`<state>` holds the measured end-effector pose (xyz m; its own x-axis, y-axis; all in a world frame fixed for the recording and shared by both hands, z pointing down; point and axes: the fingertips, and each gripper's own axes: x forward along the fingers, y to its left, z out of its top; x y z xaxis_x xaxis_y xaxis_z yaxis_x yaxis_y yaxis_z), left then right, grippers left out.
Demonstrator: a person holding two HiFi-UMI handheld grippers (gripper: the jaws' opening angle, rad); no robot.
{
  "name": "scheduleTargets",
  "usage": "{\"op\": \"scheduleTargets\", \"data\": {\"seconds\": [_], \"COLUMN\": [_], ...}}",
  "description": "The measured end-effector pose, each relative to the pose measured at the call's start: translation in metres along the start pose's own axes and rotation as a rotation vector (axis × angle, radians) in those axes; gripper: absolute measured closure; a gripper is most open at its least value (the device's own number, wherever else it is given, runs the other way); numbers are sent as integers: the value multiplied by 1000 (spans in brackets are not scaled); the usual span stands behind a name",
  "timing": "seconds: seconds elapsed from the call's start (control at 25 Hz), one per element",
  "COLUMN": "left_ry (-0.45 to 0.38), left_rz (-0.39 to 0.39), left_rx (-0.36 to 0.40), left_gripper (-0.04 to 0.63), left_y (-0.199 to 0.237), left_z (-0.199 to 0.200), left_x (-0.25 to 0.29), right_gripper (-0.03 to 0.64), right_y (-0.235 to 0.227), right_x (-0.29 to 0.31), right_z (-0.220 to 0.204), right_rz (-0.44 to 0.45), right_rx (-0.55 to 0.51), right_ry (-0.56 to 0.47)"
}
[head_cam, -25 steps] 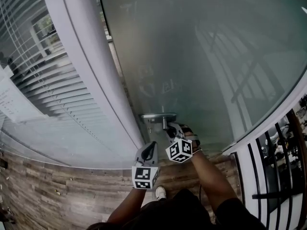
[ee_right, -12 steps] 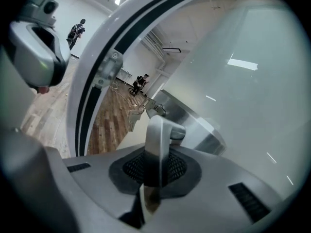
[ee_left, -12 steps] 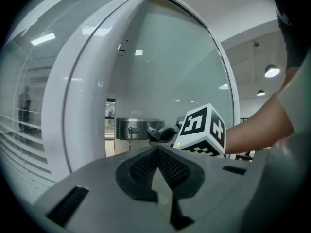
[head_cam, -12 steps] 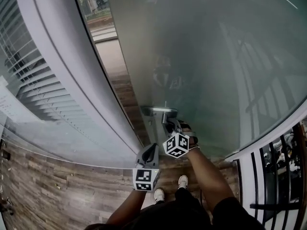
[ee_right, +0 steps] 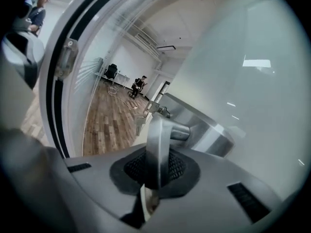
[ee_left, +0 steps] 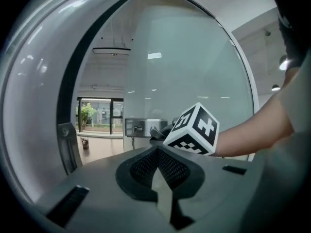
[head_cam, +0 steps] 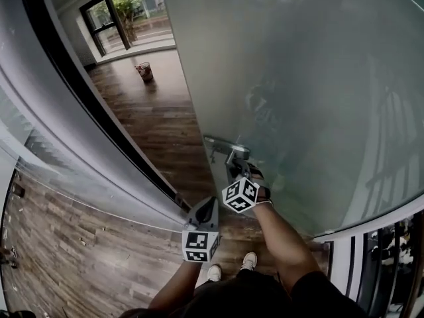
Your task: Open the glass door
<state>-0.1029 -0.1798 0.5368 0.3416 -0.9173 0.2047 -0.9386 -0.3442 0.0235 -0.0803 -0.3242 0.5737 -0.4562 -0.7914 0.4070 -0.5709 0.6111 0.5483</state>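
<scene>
The frosted glass door [head_cam: 298, 78] stands swung open away from its frame [head_cam: 79, 111]. Its metal lever handle [head_cam: 228, 150] sits on a steel lock plate [ee_left: 141, 126]. My right gripper [head_cam: 236, 167] holds that handle: in the right gripper view the lever [ee_right: 158, 135] runs down between the pads of my right gripper [ee_right: 156, 155], whose jaws are closing on it. Keys [ee_right: 143, 111] hang from the lock beside the lever. My left gripper [head_cam: 207, 207] hovers lower left of the handle, free of the door, its jaws shut and empty [ee_left: 158, 152].
Through the gap lies a room with a wooden floor [head_cam: 152, 118], a small pot [head_cam: 144, 71] and a far window [head_cam: 126, 12]. A person [ee_right: 137, 86] sits deep in the room. A dark railing [head_cam: 391, 257] stands at the right. My feet [head_cam: 248, 262] are below.
The door has swung further open, widening the gap from a sliver to a broad view of the room. My right gripper stayed on the handle and moved with it; the left followed.
</scene>
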Motion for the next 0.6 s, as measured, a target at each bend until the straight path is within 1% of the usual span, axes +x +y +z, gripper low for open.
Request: {"op": "scheduleTargets", "data": {"seconds": [0.12,0.24,0.36,0.52,0.6], "left_ry": [29,18,22,6,10], "left_rz": [37,56,75,86,89], "left_rx": [-7,-6,-3,-1,-1], "left_gripper": [597,597,597,597,597], "left_y": [-3,5,13,14,19], "left_z": [11,24,27,50,53], "left_x": [23,40,56,103,126], "right_gripper": [592,598,601,601,601], "right_y": [-25,-41,-56,-107,-125], "right_x": [18,38,57,82,94], "right_z": [-3,-1,-5,-15,-21], "right_rz": [17,35,58,75,74], "right_rx": [21,38,64,105,121], "right_ry": [10,29,43,56,58]}}
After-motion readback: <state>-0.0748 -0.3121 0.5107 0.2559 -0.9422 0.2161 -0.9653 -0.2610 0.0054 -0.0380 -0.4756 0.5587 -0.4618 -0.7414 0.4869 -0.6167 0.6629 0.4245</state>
